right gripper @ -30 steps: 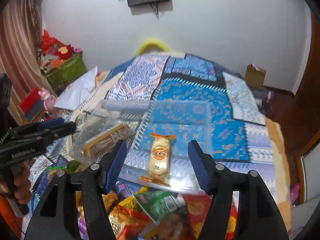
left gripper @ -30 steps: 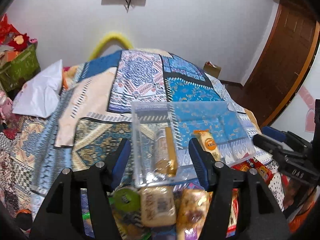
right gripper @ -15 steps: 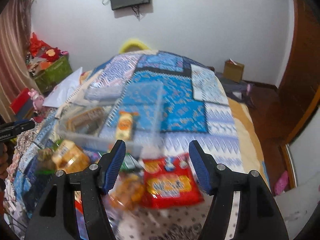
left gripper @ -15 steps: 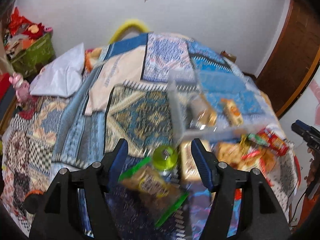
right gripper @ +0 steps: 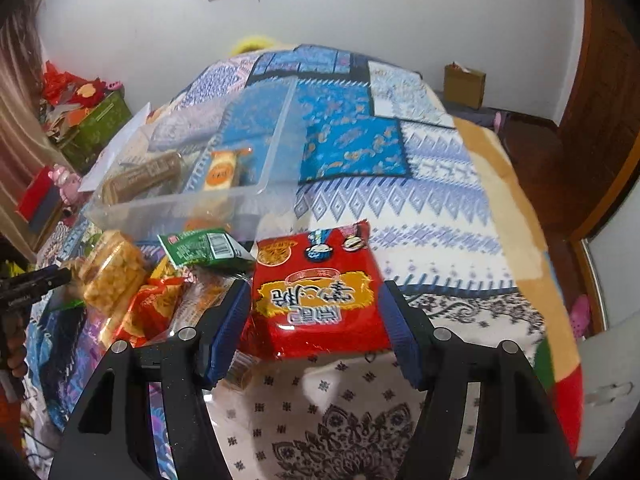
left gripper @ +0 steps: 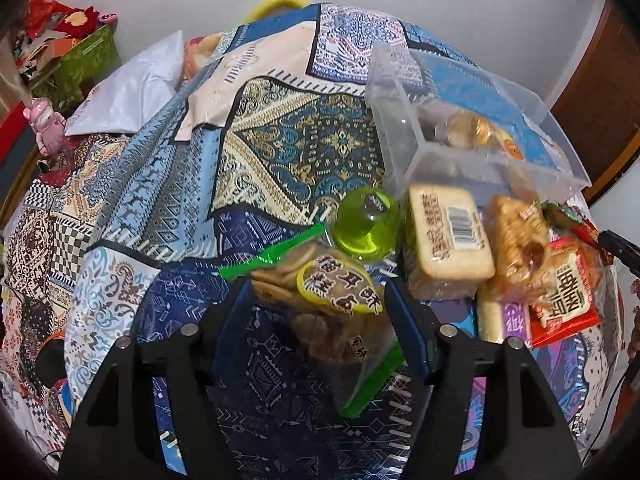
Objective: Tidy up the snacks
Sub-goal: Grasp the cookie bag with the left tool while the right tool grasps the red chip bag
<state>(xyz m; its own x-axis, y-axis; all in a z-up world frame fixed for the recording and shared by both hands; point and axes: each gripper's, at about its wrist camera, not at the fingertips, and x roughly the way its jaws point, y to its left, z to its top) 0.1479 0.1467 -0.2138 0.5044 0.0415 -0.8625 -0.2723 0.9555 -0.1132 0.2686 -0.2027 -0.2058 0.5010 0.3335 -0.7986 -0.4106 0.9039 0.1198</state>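
Observation:
A clear plastic bin (left gripper: 400, 128) stands on the bed and holds a brown bar pack (right gripper: 140, 176) and a small orange-labelled packet (right gripper: 222, 172). Loose snacks are heaped in front of it. My left gripper (left gripper: 318, 320) hangs low over a clear cookie bag (left gripper: 336, 300) with green edges. Its jaws are opening, and the bag lies between them without being pinched. A green jelly cup (left gripper: 368, 224) and a barcoded cracker pack (left gripper: 448, 236) lie just beyond. My right gripper (right gripper: 316, 320) is open astride a red snack bag (right gripper: 320, 296), next to a green packet (right gripper: 204, 248).
A patchwork cover (left gripper: 280, 152) spreads over the bed. A white bag (left gripper: 132, 88) and a green box (left gripper: 84, 60) sit at the far left. The bed's edge drops off on the right toward a cardboard box (right gripper: 464, 84) and a wooden door (right gripper: 600, 80).
Both grippers came down toward the snack heap. The left one swung off the bin to the cookie bag. The right one swung from the bin to the red bag.

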